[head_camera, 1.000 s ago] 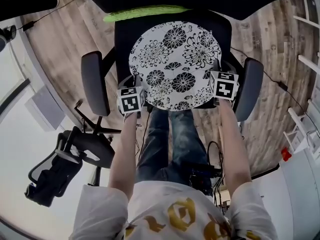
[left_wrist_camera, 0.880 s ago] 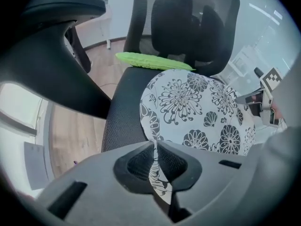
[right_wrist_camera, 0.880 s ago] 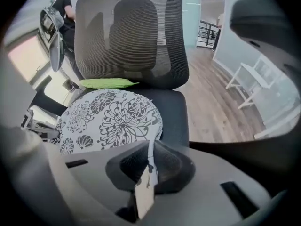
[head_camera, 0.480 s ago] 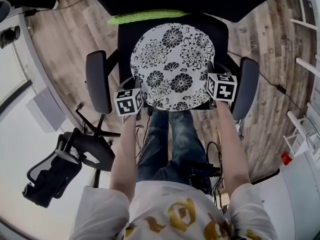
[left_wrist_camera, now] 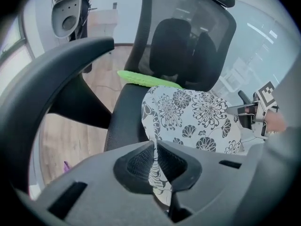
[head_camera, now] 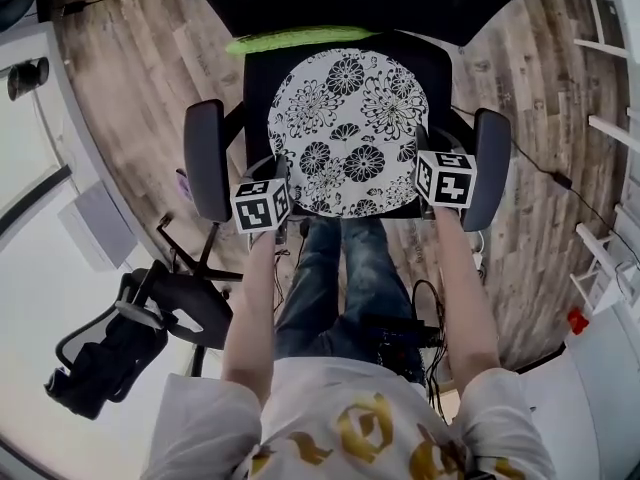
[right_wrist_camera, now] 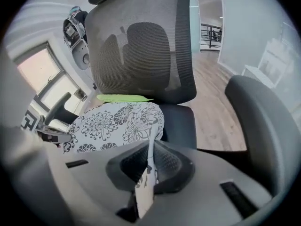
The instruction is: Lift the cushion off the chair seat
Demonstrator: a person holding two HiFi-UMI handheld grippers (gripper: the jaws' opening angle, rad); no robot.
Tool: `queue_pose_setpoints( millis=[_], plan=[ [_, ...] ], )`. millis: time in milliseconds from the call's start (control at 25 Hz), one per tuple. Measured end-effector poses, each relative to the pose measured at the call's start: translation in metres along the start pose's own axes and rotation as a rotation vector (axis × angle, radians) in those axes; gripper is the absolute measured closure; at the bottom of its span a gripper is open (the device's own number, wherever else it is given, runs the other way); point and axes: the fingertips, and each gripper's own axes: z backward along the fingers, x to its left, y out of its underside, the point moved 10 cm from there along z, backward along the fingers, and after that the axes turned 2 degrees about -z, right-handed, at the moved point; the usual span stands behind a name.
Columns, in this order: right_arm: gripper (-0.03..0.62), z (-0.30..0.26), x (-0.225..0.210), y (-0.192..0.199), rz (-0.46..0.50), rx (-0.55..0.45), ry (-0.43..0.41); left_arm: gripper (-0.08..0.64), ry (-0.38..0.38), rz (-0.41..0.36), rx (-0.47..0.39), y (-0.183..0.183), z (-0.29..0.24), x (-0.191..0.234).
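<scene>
We are standing on a wood-plank floor (head_camera: 130, 88) in a bright room, with white shelving (head_camera: 610, 28) at the right and a second office chair (head_camera: 150, 318) off to the left. Straight below us, a black mesh-backed chair is facing us, and the round white cushion (head_camera: 348, 128) with black flowers is lying over its seat (head_camera: 255, 83), between the two armrests (head_camera: 207, 158).

We are gripping the cushion at its near rim, one tool to each side. The left gripper (left_wrist_camera: 154, 161) is clamping the left near edge, its jaws nearly together with only the thin fabric between the pads. The right gripper (right_wrist_camera: 149, 166) is pinching the right near edge in the same way, and a strip of patterned cloth is hanging down through its jaws. Holding two points well apart is probably meant to keep the floppy disc spread flat so that it is not folding in the middle. Both tools are pointing steeply down from the front, which is keeping our arms inside the armrests.

The near rim is sitting raised in the jaws; we cannot tell whether the far side is clear of the seat. A flat green thing (head_camera: 300, 38) is lying behind it against the backrest.

As for writing, we are finding none readable: the marker cubes (head_camera: 262, 205) are showing only black-and-white squares, and the gold print on our shirt (head_camera: 365, 428) is not forming legible letters.
</scene>
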Motion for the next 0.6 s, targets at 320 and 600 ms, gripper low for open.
queue_pose_setpoints(
  millis=[320, 600],
  plan=[
    [0.572, 0.011, 0.003, -0.005, 0.129, 0.017, 0.111, 0.54, 0.005, 0.023, 0.018, -0.007, 0.02, 0.0],
    [0.572, 0.029, 0.01, -0.004, 0.21, 0.022, 0.092, 0.54, 0.013, -0.009, 0.023, -0.014, 0.036, -0.001]
  ],
)
